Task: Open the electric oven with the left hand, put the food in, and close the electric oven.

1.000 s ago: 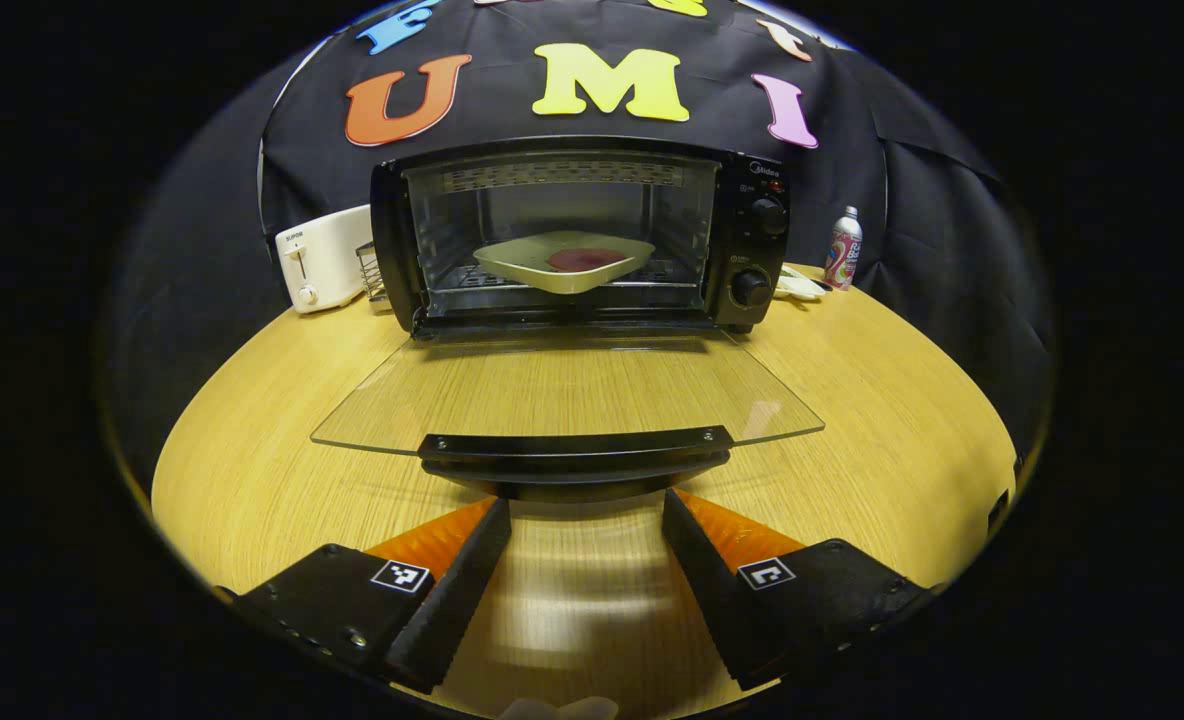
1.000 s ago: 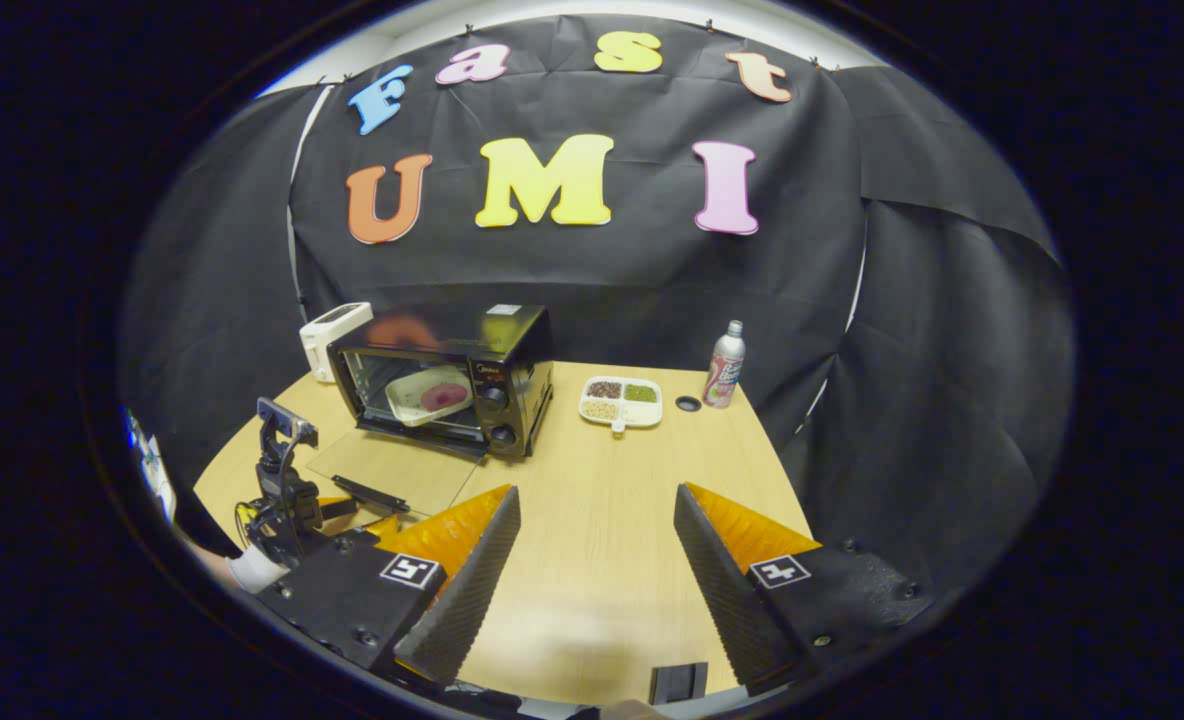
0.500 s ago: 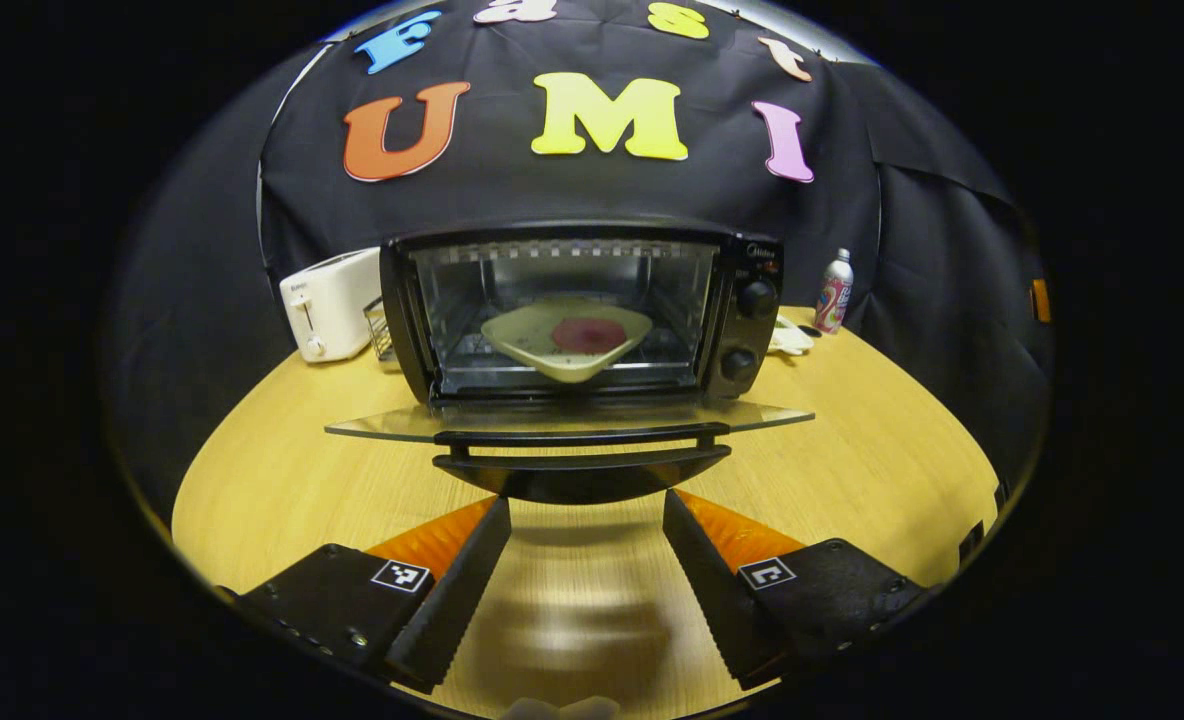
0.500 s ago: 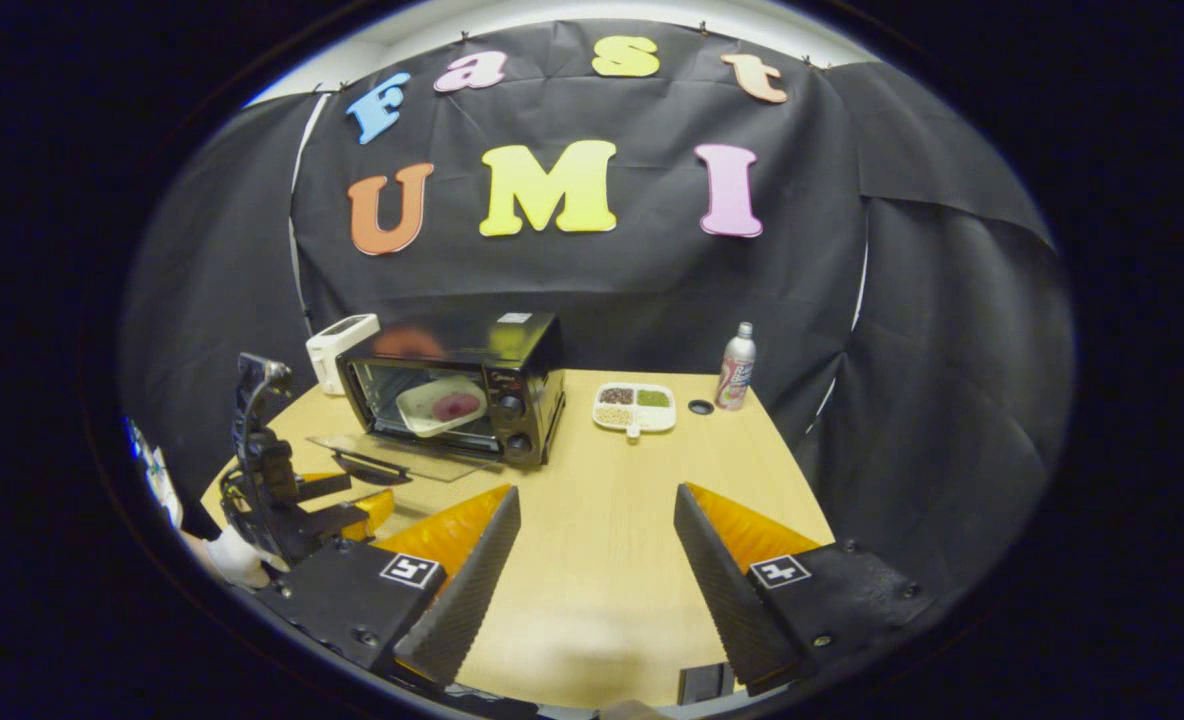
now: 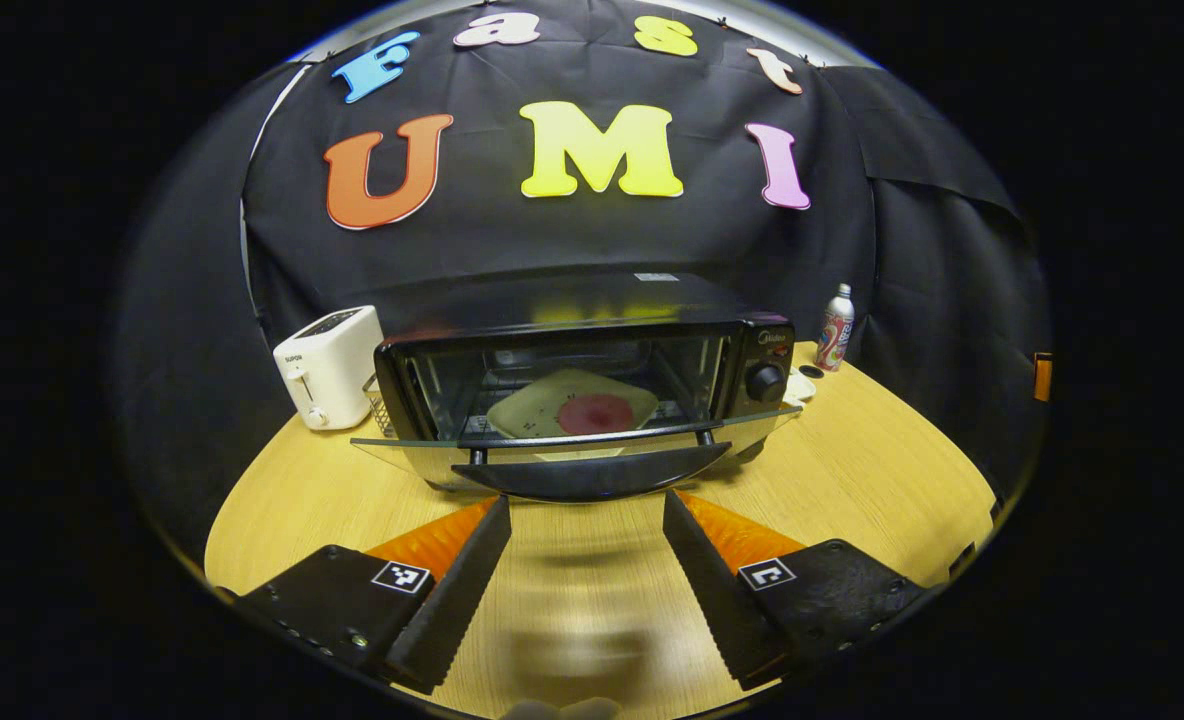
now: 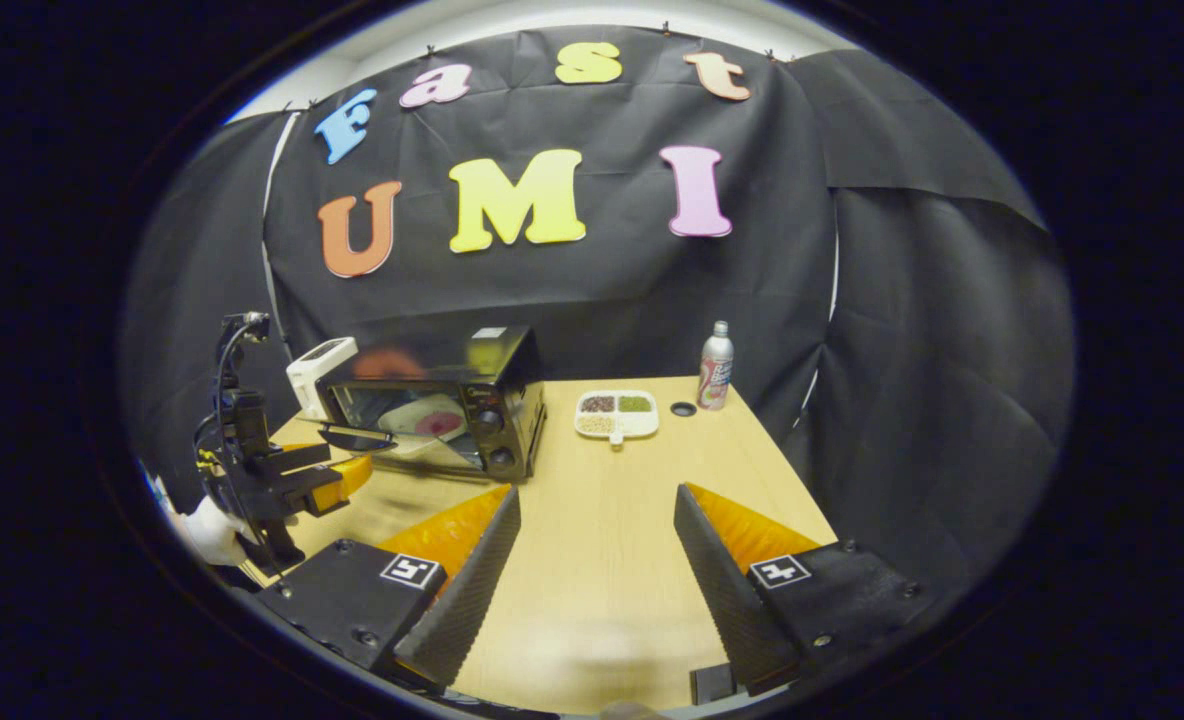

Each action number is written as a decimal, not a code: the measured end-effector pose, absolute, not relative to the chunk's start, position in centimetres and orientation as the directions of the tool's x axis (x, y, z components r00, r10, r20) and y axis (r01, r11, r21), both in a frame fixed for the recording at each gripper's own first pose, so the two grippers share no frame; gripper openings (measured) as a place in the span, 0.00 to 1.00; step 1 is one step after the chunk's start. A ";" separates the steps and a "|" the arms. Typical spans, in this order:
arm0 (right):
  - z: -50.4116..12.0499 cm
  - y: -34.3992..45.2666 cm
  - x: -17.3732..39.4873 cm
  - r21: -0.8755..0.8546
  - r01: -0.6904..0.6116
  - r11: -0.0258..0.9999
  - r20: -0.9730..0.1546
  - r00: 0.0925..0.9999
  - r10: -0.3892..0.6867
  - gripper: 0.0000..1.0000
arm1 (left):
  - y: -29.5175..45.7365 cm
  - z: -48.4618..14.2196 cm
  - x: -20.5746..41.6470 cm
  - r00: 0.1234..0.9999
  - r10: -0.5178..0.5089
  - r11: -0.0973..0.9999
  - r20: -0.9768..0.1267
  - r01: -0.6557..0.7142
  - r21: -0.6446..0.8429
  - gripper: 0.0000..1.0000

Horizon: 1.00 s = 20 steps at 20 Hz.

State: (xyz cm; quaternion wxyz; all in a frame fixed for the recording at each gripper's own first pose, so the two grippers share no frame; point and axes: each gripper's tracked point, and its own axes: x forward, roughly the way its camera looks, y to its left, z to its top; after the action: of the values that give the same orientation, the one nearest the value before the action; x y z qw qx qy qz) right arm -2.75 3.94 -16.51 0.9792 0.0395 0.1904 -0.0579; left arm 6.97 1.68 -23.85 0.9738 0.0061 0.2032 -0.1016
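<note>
Left gripper view: left gripper (image 5: 587, 545) fingers apart, just below electric oven (image 5: 582, 375) door handle (image 5: 592, 478); door half raised. Food plate (image 5: 574, 410) inside on rack. Right gripper (image 6: 597, 545) fingers apart over bare wooden surface (image 6: 612, 520). Toaster (image 5: 327, 365) left of oven.

Glossy glass oven door (image 5: 562, 452), wood-grain table (image 5: 882, 470)

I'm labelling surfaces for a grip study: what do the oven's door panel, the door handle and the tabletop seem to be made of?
The oven's clear door panel looks like glass: the plate with the red food shows through it. The black curved door handle looks like smooth moulded plastic, though coated metal is possible. The pale tabletop shows fine wood grain, probably laminate or veneer, with a soft sheen.
</note>
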 end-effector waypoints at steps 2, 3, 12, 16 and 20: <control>-16.3 3.6 -2.7 0.057 0.143 0.988 -0.373 0.921 -0.112 0.96 | 1.5 -23.0 8.0 0.904 -0.198 0.978 -0.379 0.205 -0.022 0.96; -16.2 3.5 -2.6 0.057 0.147 0.987 -0.373 0.921 -0.116 0.98 | 1.4 -22.6 8.5 0.906 -0.203 0.977 -0.370 0.210 -0.022 0.96; -15.3 3.9 -2.2 0.052 0.156 0.986 -0.359 0.925 -0.127 0.96 | 1.1 -21.5 10.2 0.911 -0.217 0.974 -0.350 0.226 -0.015 0.96; -15.3 4.5 -2.3 0.052 0.141 0.989 -0.360 0.926 -0.114 0.96 | 1.3 -21.7 9.7 0.913 -0.215 0.974 -0.348 0.225 -0.014 0.96; -15.6 4.9 -2.6 0.048 0.139 0.989 -0.365 0.924 -0.112 0.98 | 1.4 -21.9 9.3 0.915 -0.215 0.974 -0.341 0.227 -0.004 0.96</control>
State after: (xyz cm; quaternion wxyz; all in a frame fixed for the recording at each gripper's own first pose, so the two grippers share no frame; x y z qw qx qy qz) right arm -2.62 4.91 -15.55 0.9802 0.0366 0.1837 -0.0639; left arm 9.29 1.41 -21.88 0.9784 0.0177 0.1721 -0.1127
